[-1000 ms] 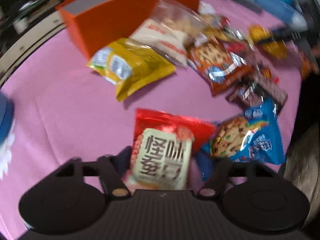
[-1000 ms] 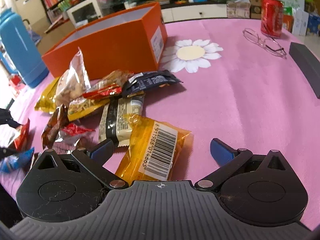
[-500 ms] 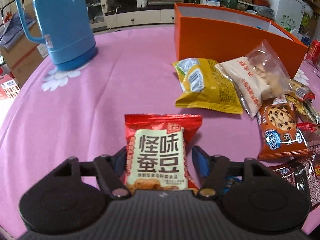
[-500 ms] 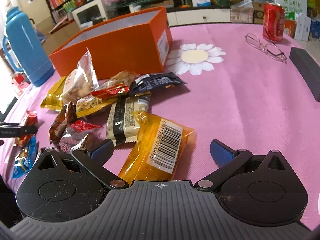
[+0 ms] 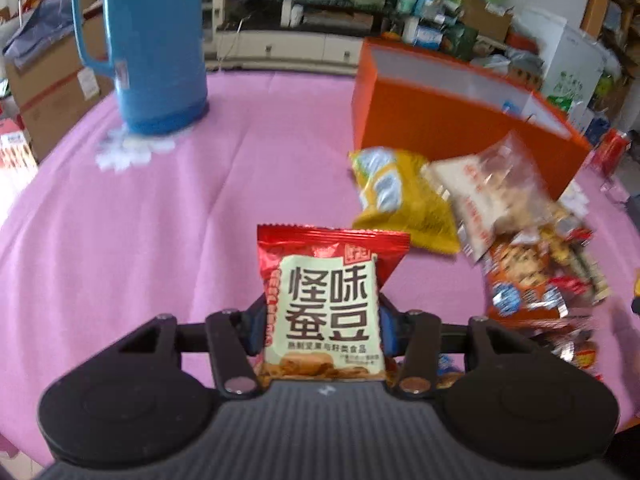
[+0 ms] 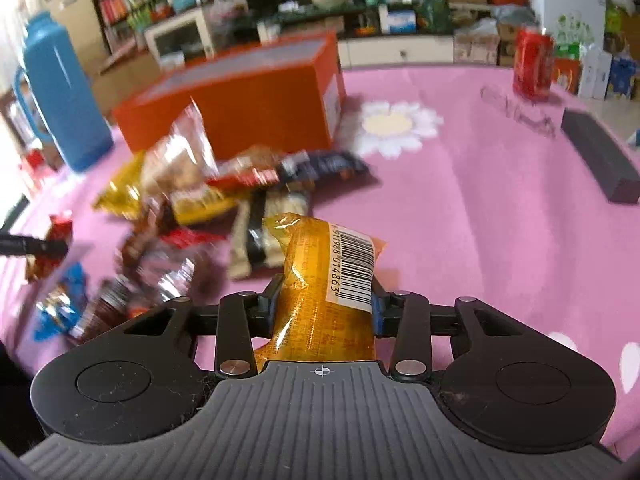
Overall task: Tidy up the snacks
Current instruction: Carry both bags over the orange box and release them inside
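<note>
My left gripper (image 5: 322, 320) is shut on a red and cream snack packet (image 5: 328, 296) and holds it upright above the pink table. My right gripper (image 6: 324, 300) is shut on an orange snack packet (image 6: 320, 280) with a barcode label. An open orange box (image 5: 452, 116) stands at the back right in the left wrist view; it also shows in the right wrist view (image 6: 248, 96). A pile of loose snack packets (image 6: 192, 200) lies in front of the box, left of my right gripper. A yellow packet (image 5: 400, 196) and a clear bag (image 5: 492, 192) lie by the box.
A tall blue thermos (image 5: 156, 40) stands at the back left of the pink tablecloth (image 5: 160, 220). A red can (image 6: 534, 62), glasses (image 6: 520, 112) and a dark grey block (image 6: 600, 156) lie at the right. The table edge runs along the left.
My right gripper has shut on the orange packet and lifted it. My left gripper has raised the red packet and swung toward the thermos and box.
</note>
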Available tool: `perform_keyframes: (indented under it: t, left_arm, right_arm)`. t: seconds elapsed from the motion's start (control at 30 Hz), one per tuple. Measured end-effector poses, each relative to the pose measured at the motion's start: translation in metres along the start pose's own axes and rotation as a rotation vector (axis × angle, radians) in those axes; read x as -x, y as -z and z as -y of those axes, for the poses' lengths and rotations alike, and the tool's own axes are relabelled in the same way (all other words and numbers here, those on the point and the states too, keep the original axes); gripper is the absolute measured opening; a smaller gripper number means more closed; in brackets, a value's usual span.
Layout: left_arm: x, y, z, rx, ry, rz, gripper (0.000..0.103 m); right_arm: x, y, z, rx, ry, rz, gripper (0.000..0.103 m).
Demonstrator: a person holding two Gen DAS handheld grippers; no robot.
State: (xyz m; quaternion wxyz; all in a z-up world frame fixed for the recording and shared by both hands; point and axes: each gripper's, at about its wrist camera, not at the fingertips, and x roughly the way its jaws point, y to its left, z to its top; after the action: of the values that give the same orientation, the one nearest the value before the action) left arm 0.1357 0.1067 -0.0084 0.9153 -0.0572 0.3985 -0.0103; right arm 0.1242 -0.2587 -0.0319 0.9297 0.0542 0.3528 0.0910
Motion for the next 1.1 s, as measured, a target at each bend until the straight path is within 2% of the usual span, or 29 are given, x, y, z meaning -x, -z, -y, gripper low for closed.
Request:
perform_keyframes:
  t: [0.13,0.23,0.4,0.5,0.6,0.8,0.83,0.87,0.9,0.93,0.97,1.0,1.03,1.07,1.1]
  left_arm:
    - [0.019,-0.035,0.002,0.011,0.033,0.072,0.05]
    - [0.018,-0.069,0.011,0.001,0.031,0.122,0.05]
    - [-0.013,-0.127,0.041,-0.06,0.025,0.165,0.05]
    - [-0.047,-0.163,0.062,-0.083,0.058,0.173,0.05]
    - [-0.087,-0.189,0.08,-0.096,0.078,0.152,0.05]
    - [-0.16,-0.203,0.095,-0.132,0.045,0.061,0.052]
    - [-0.167,-0.202,0.096,-0.143,0.035,0.047,0.059]
    - [-0.168,-0.201,0.097,-0.154,0.027,0.052,0.064]
    - [-0.163,-0.199,0.097,-0.163,0.017,0.067,0.075]
    - [-0.154,-0.196,0.097,-0.168,0.017,0.097,0.076]
    - [-0.142,-0.193,0.097,-0.175,0.026,0.125,0.077]
    - [-0.128,-0.189,0.096,-0.179,0.033,0.147,0.082]
    - [-0.115,-0.183,0.095,-0.174,0.03,0.171,0.093]
    - [-0.102,-0.177,0.095,-0.17,0.027,0.193,0.099]
    - [-0.089,-0.17,0.094,-0.165,0.02,0.212,0.101]
  right_arm:
    - [0.016,-0.032,-0.014,0.021,-0.049,0.079,0.004]
    - [0.012,-0.076,-0.028,0.064,-0.068,0.155,0.004]
    - [-0.033,-0.155,-0.038,0.061,-0.105,0.236,0.004]
    - [-0.077,-0.191,-0.047,0.084,-0.107,0.222,0.004]
    - [-0.125,-0.216,-0.053,0.101,-0.116,0.168,0.004]
    - [-0.195,-0.226,-0.067,0.17,-0.101,0.068,0.004]
    - [-0.203,-0.225,-0.069,0.18,-0.102,0.055,0.006]
    - [-0.209,-0.224,-0.071,0.189,-0.103,0.043,0.015]
    - [-0.215,-0.223,-0.073,0.188,-0.107,0.027,0.019]
    - [-0.215,-0.223,-0.072,0.177,-0.123,0.025,0.027]
    - [-0.21,-0.223,-0.072,0.158,-0.147,0.041,0.037]
    - [-0.202,-0.222,-0.07,0.145,-0.158,0.064,0.041]
    - [-0.189,-0.221,-0.067,0.13,-0.166,0.097,0.052]
    - [-0.178,-0.219,-0.065,0.12,-0.168,0.12,0.065]
    - [-0.162,-0.215,-0.062,0.107,-0.166,0.147,0.069]
